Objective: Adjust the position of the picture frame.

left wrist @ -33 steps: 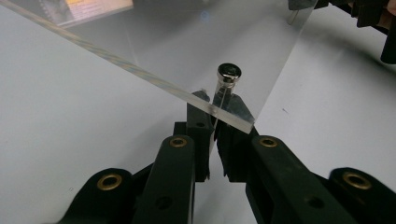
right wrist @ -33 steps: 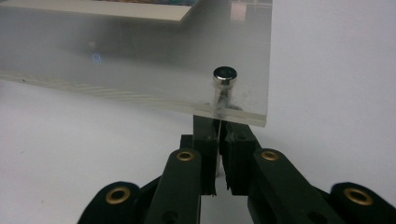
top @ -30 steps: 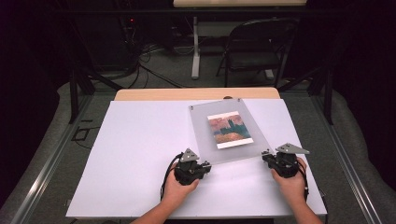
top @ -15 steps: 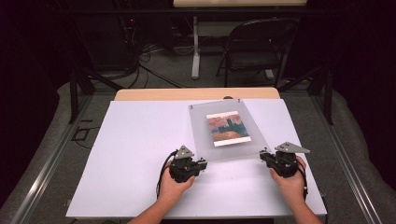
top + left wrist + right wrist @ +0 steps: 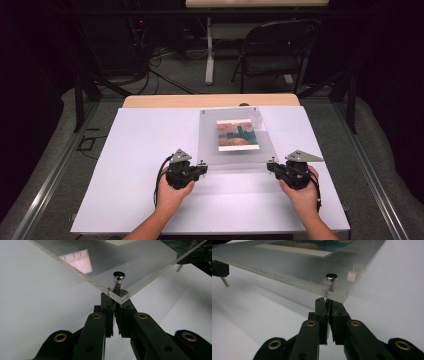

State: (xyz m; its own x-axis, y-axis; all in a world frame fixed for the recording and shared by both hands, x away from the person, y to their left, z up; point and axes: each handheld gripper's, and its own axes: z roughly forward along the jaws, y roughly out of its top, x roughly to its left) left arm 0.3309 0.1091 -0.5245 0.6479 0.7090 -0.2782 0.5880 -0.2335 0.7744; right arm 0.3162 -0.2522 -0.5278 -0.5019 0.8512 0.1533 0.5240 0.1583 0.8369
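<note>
A clear acrylic frame (image 5: 235,135) holding a printed picture (image 5: 238,135) sat on the white table (image 5: 130,165), its near edge raised. The left gripper (image 5: 114,305) and right gripper (image 5: 328,305) each clamped a near corner, jaws closed just below a metal standoff bolt (image 5: 118,277).

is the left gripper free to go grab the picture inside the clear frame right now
Probably not: the left gripper is shut on a corner of the acrylic frame, and the picture lies sandwiched inside its panels.

Panel (image 5: 235,145) on table (image 5: 140,165), between both grippers.
</note>
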